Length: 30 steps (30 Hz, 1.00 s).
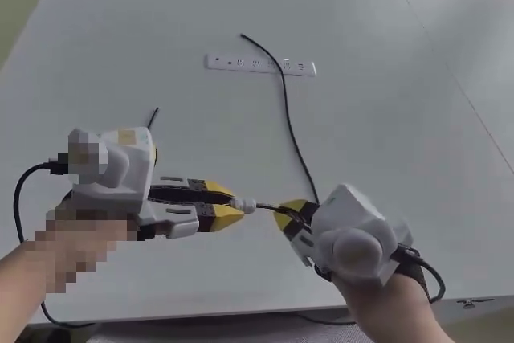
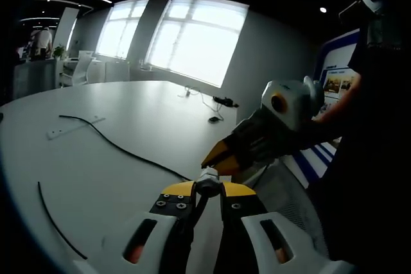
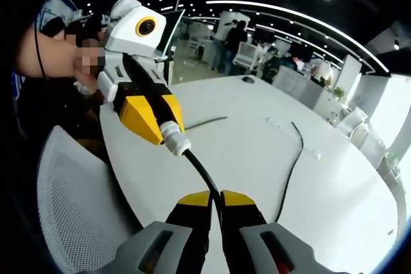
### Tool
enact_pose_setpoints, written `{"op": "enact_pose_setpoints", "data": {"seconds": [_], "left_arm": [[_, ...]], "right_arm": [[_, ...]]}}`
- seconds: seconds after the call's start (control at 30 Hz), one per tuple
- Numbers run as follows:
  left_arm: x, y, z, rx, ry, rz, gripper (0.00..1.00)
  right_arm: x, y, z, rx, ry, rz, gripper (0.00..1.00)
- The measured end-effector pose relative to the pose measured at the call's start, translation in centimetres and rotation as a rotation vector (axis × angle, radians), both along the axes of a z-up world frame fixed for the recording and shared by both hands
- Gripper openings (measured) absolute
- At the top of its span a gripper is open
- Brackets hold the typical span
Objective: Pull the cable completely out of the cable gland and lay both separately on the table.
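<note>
**A:** Left gripper (image 1: 233, 205) clamped tight on the white cable gland (image 1: 245, 206), right gripper (image 1: 283, 216) pinched onto the black cable (image 1: 291, 130) just beside it. Both are held above the table (image 1: 385, 118), close to its near edge.

**B:** And the rest of the cable?

**A:** It trails off toward the far edge, across the power strip (image 1: 261, 64).

**B:** How will it handle?

**A:** Light and limp, I'd say, with a smooth jacket that may slide through the jaws. The gland looks small, hard and rigid. Take the cable close to the gland, hold the gland by its body, and pull straight along its axis
</note>
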<state>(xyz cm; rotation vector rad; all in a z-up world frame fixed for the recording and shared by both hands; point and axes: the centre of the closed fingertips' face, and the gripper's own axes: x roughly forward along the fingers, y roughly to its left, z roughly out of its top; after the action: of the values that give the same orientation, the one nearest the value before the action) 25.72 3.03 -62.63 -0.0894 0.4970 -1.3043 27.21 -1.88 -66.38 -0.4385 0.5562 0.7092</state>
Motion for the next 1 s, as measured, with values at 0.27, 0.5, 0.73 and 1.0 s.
{"op": "enact_pose_setpoints", "data": {"seconds": [0.27, 0.5, 0.73, 1.0], "left_arm": [[-0.2, -0.3, -0.4, 0.022, -0.005, -0.007, 0.15], [-0.2, -0.3, 0.0, 0.001, -0.004, 0.004, 0.15], [-0.5, -0.5, -0.4, 0.015, -0.006, 0.0, 0.15], [-0.3, -0.4, -0.5, 0.03, -0.01, 0.001, 0.15]], "right_arm": [[0.4, -1.7, -2.2, 0.046, 0.09, -0.121, 0.0], [0.0, -3.9, -4.6, 0.159, 0.244, -0.314, 0.0], [-0.5, -4.3, -5.7, 0.172, 0.284, -0.354, 0.0], [-0.9, -4.2, -5.8, 0.16, 0.275, -0.331, 0.01]]}}
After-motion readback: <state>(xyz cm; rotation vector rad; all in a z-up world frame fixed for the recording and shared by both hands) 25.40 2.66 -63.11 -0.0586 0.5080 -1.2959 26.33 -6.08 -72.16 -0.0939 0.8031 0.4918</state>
